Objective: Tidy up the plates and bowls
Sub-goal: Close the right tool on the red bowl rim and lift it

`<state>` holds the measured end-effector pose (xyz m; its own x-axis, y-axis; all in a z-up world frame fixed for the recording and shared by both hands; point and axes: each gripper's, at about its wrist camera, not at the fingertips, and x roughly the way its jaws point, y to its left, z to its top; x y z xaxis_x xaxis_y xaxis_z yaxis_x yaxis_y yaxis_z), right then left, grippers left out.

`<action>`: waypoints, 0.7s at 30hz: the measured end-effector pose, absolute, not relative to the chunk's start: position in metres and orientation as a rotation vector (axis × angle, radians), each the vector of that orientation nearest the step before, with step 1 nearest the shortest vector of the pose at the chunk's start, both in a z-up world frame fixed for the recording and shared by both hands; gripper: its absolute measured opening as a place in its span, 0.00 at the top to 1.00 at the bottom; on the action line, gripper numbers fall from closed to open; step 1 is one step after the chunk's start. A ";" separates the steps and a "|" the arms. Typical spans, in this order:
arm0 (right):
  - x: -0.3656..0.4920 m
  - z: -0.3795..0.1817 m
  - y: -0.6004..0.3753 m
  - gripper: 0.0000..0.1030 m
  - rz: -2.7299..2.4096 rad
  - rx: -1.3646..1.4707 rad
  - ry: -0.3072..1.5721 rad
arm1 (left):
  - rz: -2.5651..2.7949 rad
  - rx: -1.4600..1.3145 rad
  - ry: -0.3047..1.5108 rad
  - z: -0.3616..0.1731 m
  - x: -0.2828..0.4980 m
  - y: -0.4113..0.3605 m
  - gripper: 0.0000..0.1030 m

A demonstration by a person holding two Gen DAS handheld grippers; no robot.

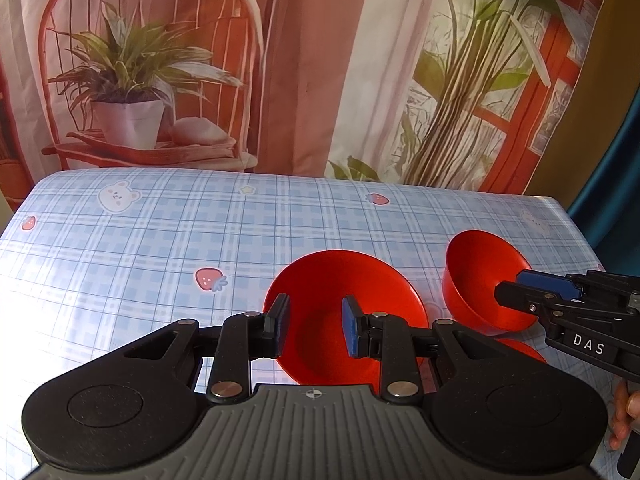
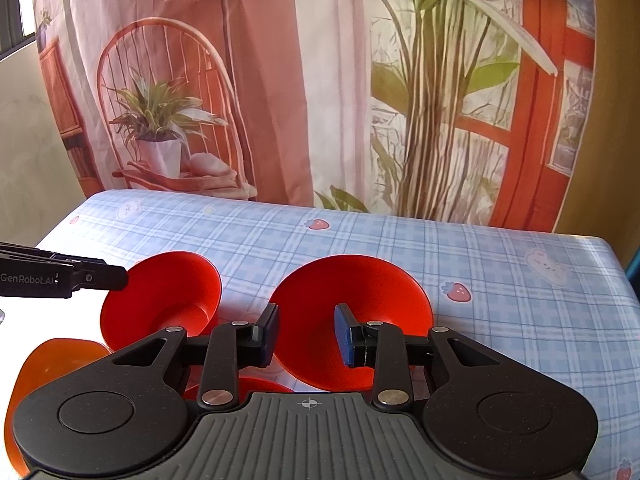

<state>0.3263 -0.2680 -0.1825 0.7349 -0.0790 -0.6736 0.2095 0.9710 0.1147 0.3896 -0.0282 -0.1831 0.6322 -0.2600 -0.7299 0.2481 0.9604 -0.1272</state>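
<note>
On my right tongs (image 2: 306,334), seen from the left camera at 3 o'clock, white letters on the black body read "DAS". On my left tongs (image 1: 314,324), seen from the right camera at 9 o'clock, I read "GenRobot.AI". My left tongs stand narrow and pinch the side wall of a glossy red round plastic bowl (image 1: 344,276), one pad outside the wall and one blue pad inside. This bowl is tipped with its mouth toward the camera, over the blue checked tablecloth (image 1: 140,248) printed with bears, strawberries and a star. My right tongs are just as narrow and grip a second glossy red round bowl (image 2: 352,284) the same way, also tipped toward me. The two bowls sit near each other but apart. In the right view, a flat orange-red dish (image 2: 52,364) lies at 8 o'clock and another red rim (image 2: 244,384) shows at 6 o'clock, half hidden by my tongs. Both bowls are plain, with no marks.
</note>
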 end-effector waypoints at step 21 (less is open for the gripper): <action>0.362 -0.200 -0.233 0.73 -0.056 0.178 0.771 | -0.275 -0.060 0.896 -0.209 0.402 -0.008 0.88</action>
<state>0.3624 -0.2334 -0.1998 0.7167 0.0143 -0.6973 0.1158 0.9835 0.1391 0.4024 -0.0083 -0.2087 0.5920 -0.2610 -0.7625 0.2111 0.9633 -0.1659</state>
